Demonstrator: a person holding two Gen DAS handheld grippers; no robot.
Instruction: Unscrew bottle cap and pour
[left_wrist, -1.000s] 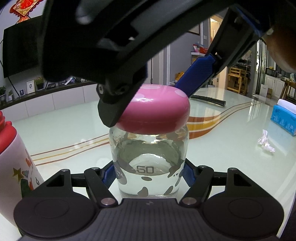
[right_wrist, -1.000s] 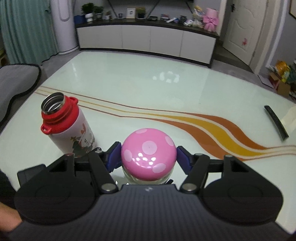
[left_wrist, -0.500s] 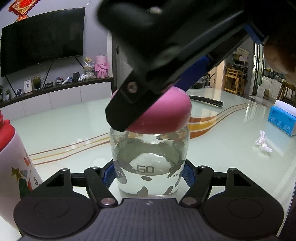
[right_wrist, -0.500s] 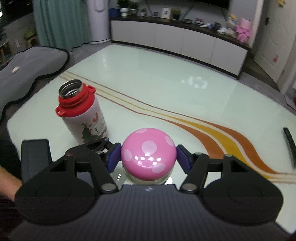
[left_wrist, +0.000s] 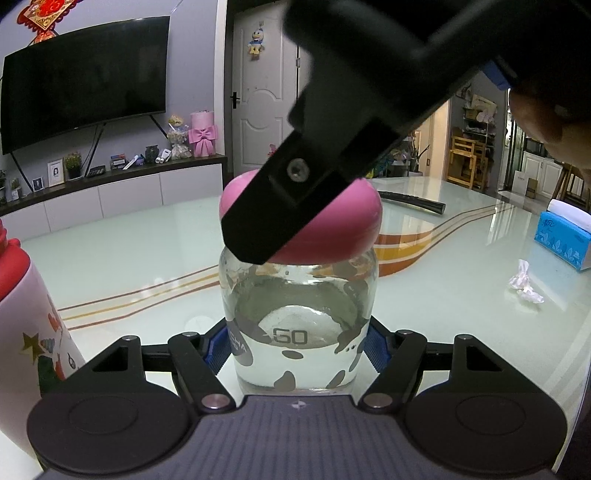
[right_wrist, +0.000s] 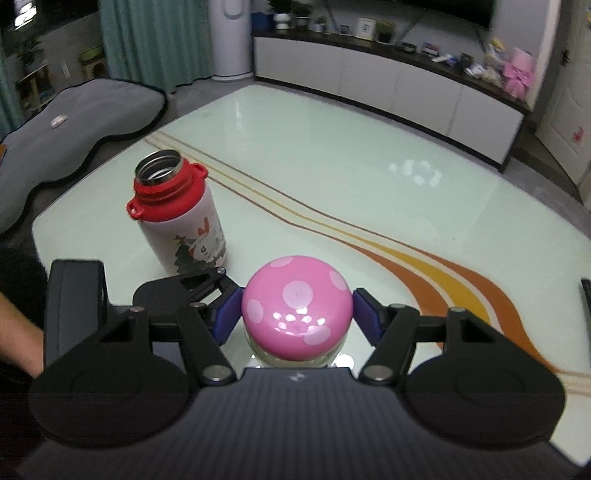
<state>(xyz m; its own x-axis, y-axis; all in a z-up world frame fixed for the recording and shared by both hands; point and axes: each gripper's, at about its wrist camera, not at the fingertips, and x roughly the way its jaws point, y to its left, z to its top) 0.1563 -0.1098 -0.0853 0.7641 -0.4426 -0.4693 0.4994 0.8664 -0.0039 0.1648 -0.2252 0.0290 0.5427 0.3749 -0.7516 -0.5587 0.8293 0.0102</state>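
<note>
A clear glass bottle (left_wrist: 299, 317) with grey spots and water inside stands on the glass table. My left gripper (left_wrist: 297, 349) is shut on the bottle's lower body. The bottle wears a pink mushroom-shaped cap (right_wrist: 296, 314) with paler dots, also seen in the left wrist view (left_wrist: 343, 232). My right gripper (right_wrist: 296, 315) comes from above and is shut on the cap, its blue pads (right_wrist: 228, 314) pressing both sides. An open red-collared flask (right_wrist: 177, 214) with a Christmas print stands to the left, its steel mouth uncovered; its side shows in the left wrist view (left_wrist: 26, 317).
The table (right_wrist: 369, 177) is pale green glass with orange and yellow stripes. A blue tissue box (left_wrist: 563, 240) and a crumpled tissue (left_wrist: 524, 282) lie at the right. A dark remote (left_wrist: 412, 201) lies beyond the bottle. A grey cushion (right_wrist: 74, 122) sits off the table's left edge.
My right gripper has rotated around the cap, sweeping rightward across the left wrist view. The bottle and left gripper have stayed put.
</note>
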